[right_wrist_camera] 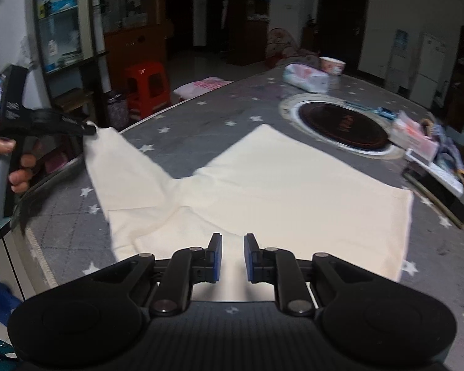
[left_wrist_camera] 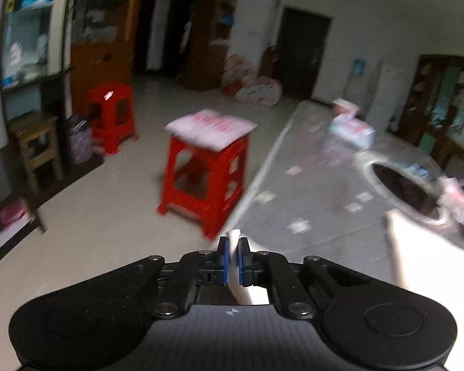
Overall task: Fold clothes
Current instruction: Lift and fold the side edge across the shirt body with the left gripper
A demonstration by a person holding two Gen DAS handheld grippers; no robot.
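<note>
One cream garment (right_wrist_camera: 294, 191) lies spread on the starred surface (right_wrist_camera: 238, 114), just in front of the round hob (right_wrist_camera: 340, 126). Left gripper (left_wrist_camera: 233, 258) pinches a lifted corner; right gripper (right_wrist_camera: 231, 258) hangs open, empty. Cloth judged soft and limp: grip edges or corners.

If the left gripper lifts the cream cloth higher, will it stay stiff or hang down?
Probably floppy: the cream cloth already sags from the left gripper down to the table. It looks thin, so likely light. It may drag across the tablecloth rather than lift whole.
</note>
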